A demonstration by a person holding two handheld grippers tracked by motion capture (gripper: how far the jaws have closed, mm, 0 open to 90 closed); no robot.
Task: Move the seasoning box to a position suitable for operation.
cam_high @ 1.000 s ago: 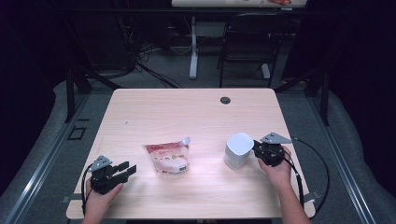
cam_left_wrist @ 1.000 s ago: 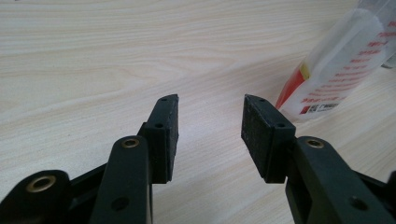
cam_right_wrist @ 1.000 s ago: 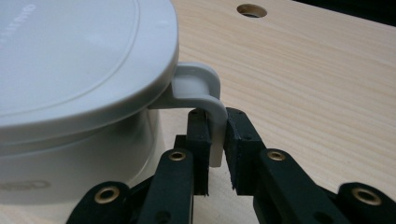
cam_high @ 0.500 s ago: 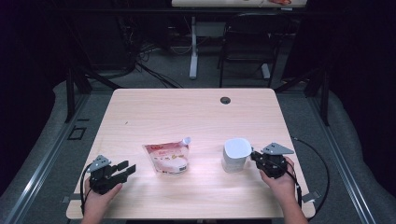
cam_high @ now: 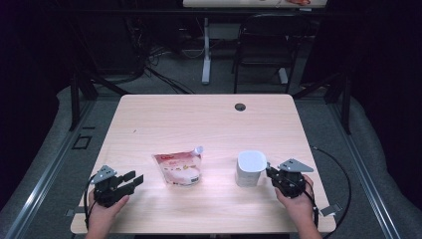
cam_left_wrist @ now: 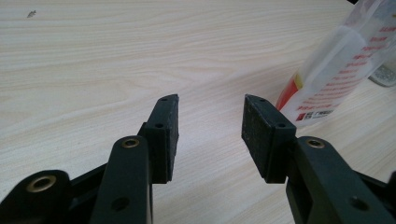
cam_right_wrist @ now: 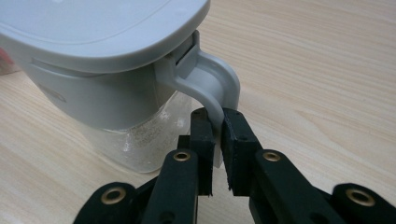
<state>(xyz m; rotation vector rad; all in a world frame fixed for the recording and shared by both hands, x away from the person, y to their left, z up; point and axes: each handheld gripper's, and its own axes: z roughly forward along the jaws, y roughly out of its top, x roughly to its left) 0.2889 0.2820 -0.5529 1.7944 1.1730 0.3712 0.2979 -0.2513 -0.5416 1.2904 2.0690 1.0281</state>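
Honestly, we can't read the red print on the flat clear plastic refill pouch with the white spout (cam_left_wrist: 337,70) off to the right of the left gripper's (cam_left_wrist: 210,135) jaws. It's blurry, and the picture's top right corner chops the pouch off. From the high view the pouch label (cam_high: 178,169) is just too small for us.

In the right gripper view, the lidded pale grey jug with a clear lower body (cam_right_wrist: 102,79) runs off the top and left edges ahead of the jaws. The lower run of its curved grey handle (cam_right_wrist: 210,88) is buried between the right gripper's (cam_right_wrist: 217,140) pads, so we can't see where it rejoins the body.
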